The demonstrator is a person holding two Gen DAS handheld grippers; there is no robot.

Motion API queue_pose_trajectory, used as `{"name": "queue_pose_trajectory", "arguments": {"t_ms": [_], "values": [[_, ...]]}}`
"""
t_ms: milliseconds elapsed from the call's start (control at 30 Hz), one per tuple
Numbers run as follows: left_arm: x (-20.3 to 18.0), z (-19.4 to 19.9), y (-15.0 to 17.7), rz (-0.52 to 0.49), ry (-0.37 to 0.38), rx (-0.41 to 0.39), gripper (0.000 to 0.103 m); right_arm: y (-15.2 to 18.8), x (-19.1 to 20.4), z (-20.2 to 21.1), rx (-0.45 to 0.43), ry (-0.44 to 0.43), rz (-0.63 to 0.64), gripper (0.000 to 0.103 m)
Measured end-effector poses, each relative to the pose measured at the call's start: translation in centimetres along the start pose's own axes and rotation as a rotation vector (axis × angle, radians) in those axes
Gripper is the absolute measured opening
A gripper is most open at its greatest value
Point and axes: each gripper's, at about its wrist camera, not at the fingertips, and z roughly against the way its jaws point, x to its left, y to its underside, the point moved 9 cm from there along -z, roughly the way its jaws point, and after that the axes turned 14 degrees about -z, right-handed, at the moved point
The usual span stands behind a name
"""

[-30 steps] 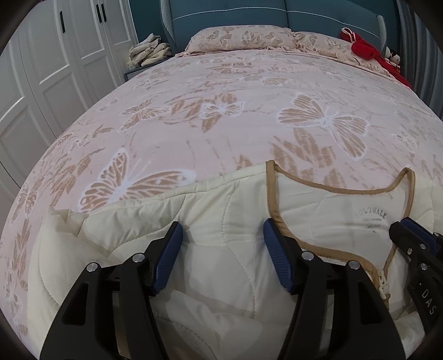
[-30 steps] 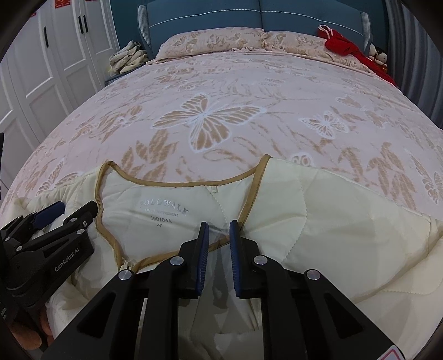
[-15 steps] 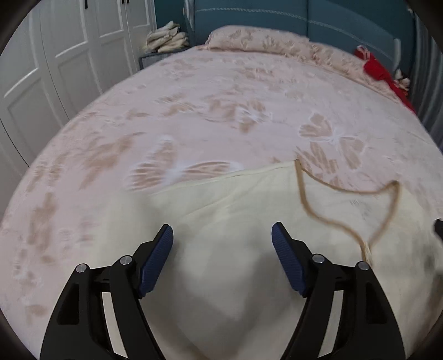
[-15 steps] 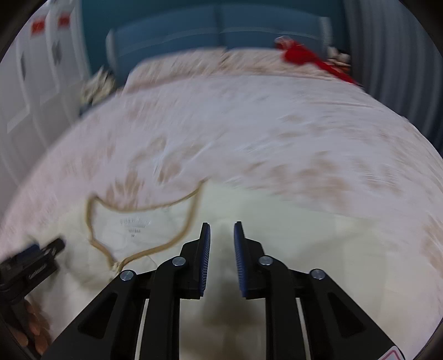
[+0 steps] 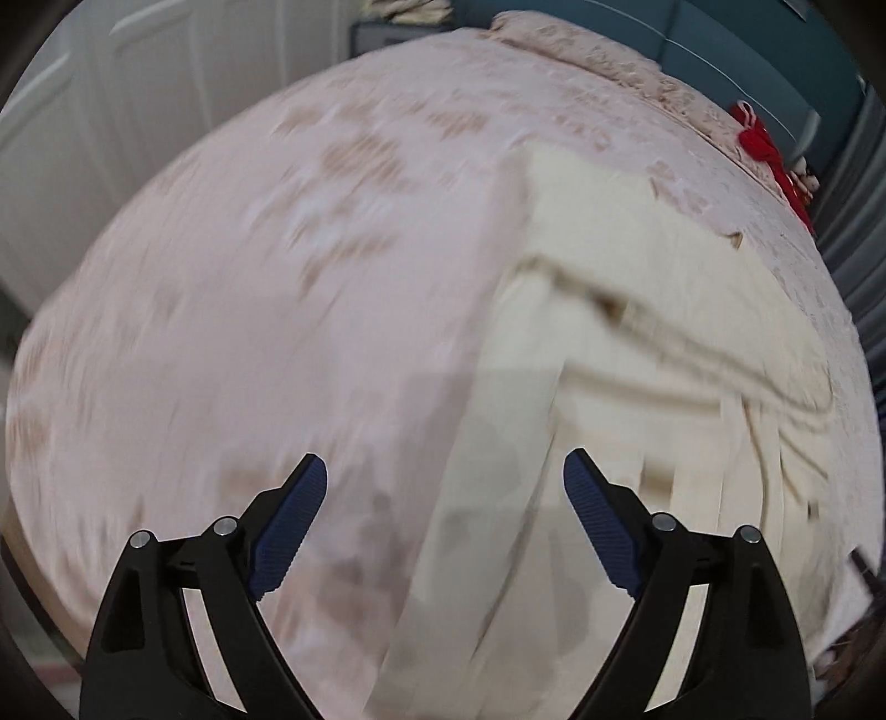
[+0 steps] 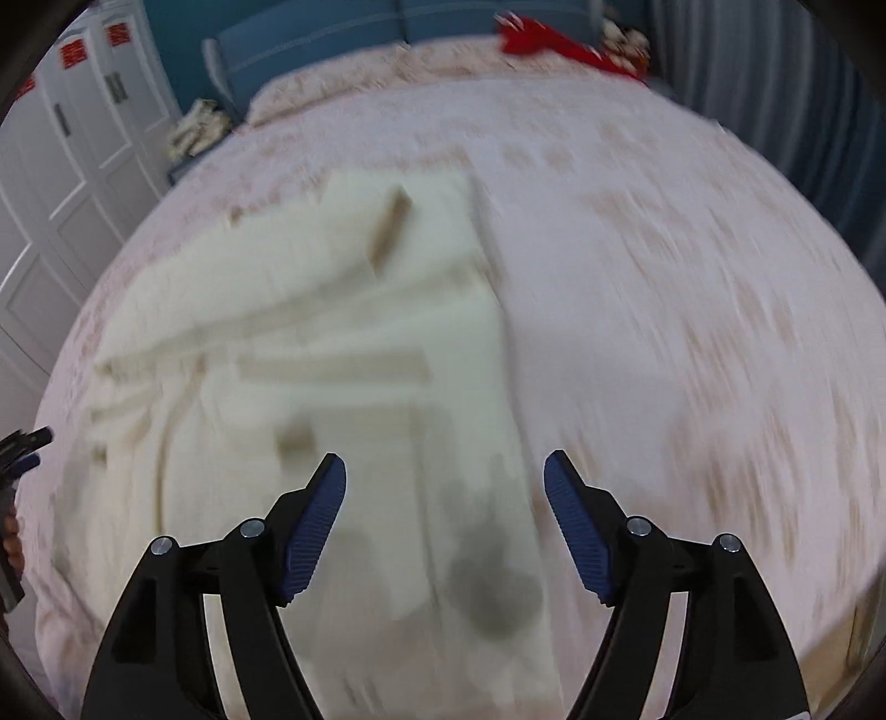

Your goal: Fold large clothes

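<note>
A cream quilted garment [image 5: 637, 343] with tan trim lies spread on the pink butterfly bedspread [image 5: 277, 277]; both views are motion-blurred. In the left wrist view it fills the right half, and my left gripper [image 5: 446, 520] hangs above its left edge, jaws opening, nothing between the blue pads. In the right wrist view the garment [image 6: 310, 343] covers the left half, its right edge running down between the fingers. My right gripper [image 6: 446, 520] floats above that edge, jaws opening and empty. The left gripper [image 6: 22, 448] peeks in at that view's left rim.
White wardrobe doors [image 6: 61, 166] stand left of the bed. A blue headboard [image 6: 332, 39] and pillows are at the far end, with a red item [image 6: 554, 39] at the far right. A nightstand pile [image 6: 199, 127] sits by the wardrobe.
Both grippers let go of the garment's collar area, opened wide and swung back and up. The garment now lies flatter and farther out on the bed.
</note>
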Motion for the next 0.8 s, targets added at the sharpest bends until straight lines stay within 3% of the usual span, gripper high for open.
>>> {"name": "queue_pose_trajectory", "arguments": {"t_ms": [133,200,333,500,567,600,633,667,800], "values": [[-0.2,0.3,3.7,0.01,0.037,0.014,0.085,4.8,-4.1,0.4,0.068,-0.013,-0.136,0.073],[-0.9,-0.6,5.2,0.03,0.09,0.038,0.085,6.1,-5.0,0.2,0.081,-0.025,-0.179,0.073],[-1.9,-1.9,6.7,0.056,0.124,0.066,0.083,7.6,-5.8,-0.9,0.124,-0.046,-0.24,0.073],[-2.7,-1.3,7.2,0.091,0.156,0.057,0.059,8.3,-5.0,-1.4,0.14,-0.118,-0.308,0.073],[-2.9,-1.1,7.1,0.086,0.173,0.067,0.031,8.2,-4.3,-1.4,0.154,-0.169,-0.333,0.052],[-3.1,-0.7,6.9,0.079,0.182,0.07,0.024,8.1,-4.1,-1.4,0.16,-0.171,-0.339,0.044],[-3.1,-0.3,6.7,0.07,0.179,0.066,0.014,7.9,-3.7,-1.4,0.158,-0.169,-0.336,0.015],[-3.2,0.4,6.5,0.052,0.165,0.058,0.009,7.7,-3.4,-1.3,0.158,-0.172,-0.328,0.009],[-3.7,4.1,5.7,-0.011,0.151,-0.014,0.008,7.0,-2.0,0.7,0.114,-0.135,-0.218,0.006]]}}
